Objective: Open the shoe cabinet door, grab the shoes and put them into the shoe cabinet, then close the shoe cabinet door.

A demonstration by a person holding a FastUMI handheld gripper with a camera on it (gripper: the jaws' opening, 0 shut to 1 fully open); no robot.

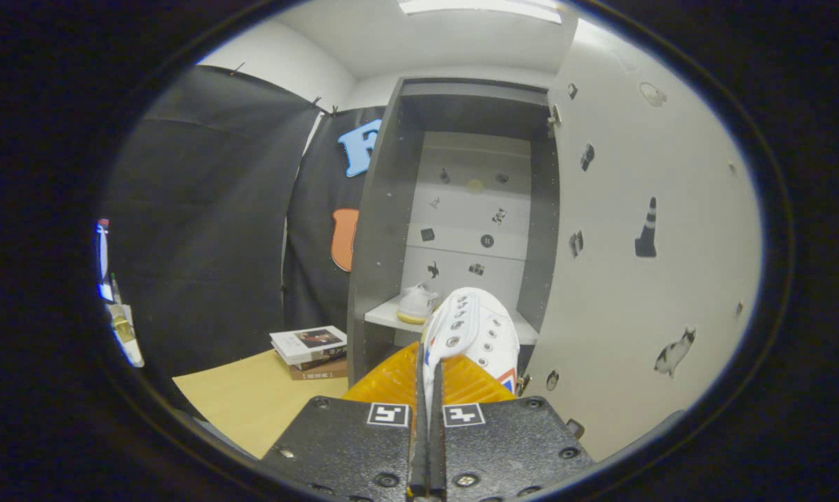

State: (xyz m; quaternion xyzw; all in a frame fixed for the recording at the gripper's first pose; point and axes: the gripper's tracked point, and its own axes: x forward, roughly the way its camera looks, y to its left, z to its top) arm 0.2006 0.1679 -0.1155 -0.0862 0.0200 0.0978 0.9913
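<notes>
My gripper point(428, 390) is shut on the collar edge of a white sneaker point(472, 331) with metal eyelets and a red-and-blue patch. The shoe hangs from the fingers, toe pointing ahead toward the shoe cabinet point(385, 230). The cabinet is grey, and its door point(642, 279) stands swung open to the right of the shoe. Inside, on the white shelf point(385, 317), rests the other white sneaker point(417, 304), just beyond the held one. The held shoe is in front of the cabinet opening, about level with the shelf.
A stack of books point(309, 348) lies on the tan surface point(252, 401) left of the cabinet base. Black cloth walls point(203, 209) close off the left side. The door's inner face and the cabinet's back panel point(468, 209) carry small stickers.
</notes>
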